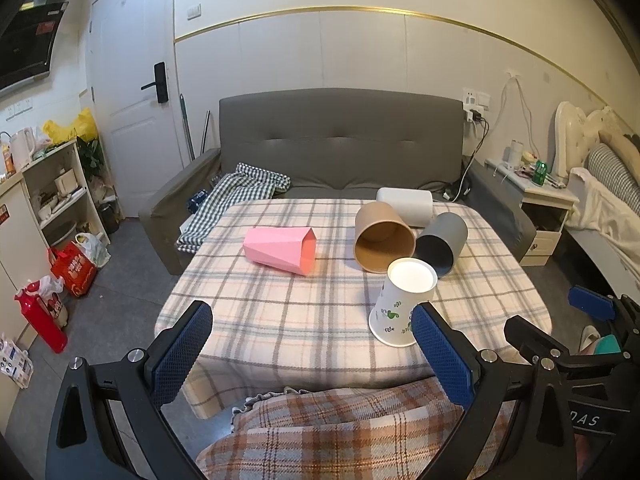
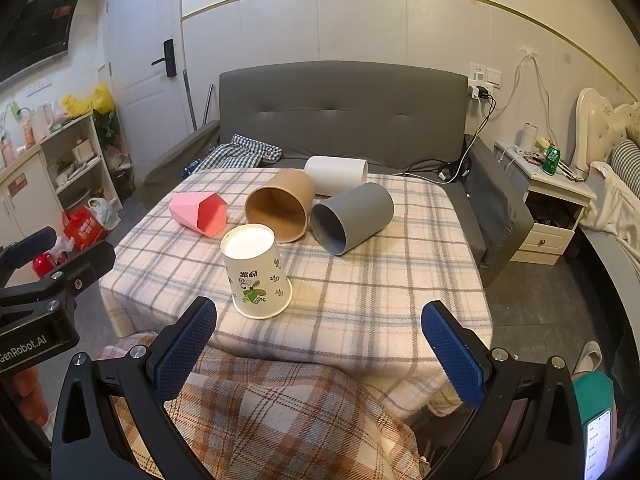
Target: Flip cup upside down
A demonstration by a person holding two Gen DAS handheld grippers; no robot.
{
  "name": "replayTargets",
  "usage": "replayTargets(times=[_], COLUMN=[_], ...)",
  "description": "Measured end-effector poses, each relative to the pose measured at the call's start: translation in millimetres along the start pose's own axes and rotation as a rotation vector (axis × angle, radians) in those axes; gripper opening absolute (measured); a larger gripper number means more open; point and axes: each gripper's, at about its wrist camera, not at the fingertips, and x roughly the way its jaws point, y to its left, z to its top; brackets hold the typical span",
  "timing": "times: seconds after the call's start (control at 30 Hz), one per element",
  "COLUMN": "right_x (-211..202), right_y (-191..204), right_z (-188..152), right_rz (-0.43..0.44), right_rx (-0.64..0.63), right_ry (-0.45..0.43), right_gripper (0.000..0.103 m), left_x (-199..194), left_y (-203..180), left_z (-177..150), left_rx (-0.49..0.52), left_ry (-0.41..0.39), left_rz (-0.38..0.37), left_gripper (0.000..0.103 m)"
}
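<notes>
A white paper cup with a green leaf print [image 1: 400,304] [image 2: 256,272] stands upside down, base up, near the front of the plaid table [image 1: 280,320] [image 2: 380,280]. A pink faceted cup [image 1: 280,250] [image 2: 199,214], a brown cup [image 1: 382,238] [image 2: 282,204], a grey cup [image 1: 442,242] [image 2: 352,216] and a white cup [image 1: 406,200] [image 2: 336,174] lie on their sides behind it. My left gripper [image 1: 312,352] is open and empty at the table's front edge, its right finger just in front of the paper cup. My right gripper [image 2: 320,344] is open and empty, short of the paper cup.
A grey sofa [image 1: 340,144] with a checked cloth [image 1: 236,192] stands behind the table. Shelves [image 1: 60,192] and bags [image 1: 74,266] are on the left, a nightstand [image 2: 552,208] and bed on the right. A plaid blanket [image 2: 280,420] lies under the grippers.
</notes>
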Motion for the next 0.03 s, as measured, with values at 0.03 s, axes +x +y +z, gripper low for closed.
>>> replayTargets(times=[0.03], right_x=[0.1], right_y=[0.3], right_z=[-0.4], right_rz=[0.0], right_rx=[0.0], right_ry=[0.001], right_gripper=[0.103], left_x=[0.7], left_y=[-0.2], left_z=[-0.4], left_rx=[0.001], left_ry=[0.006], left_rz=[-0.007], left_gripper=[0.103])
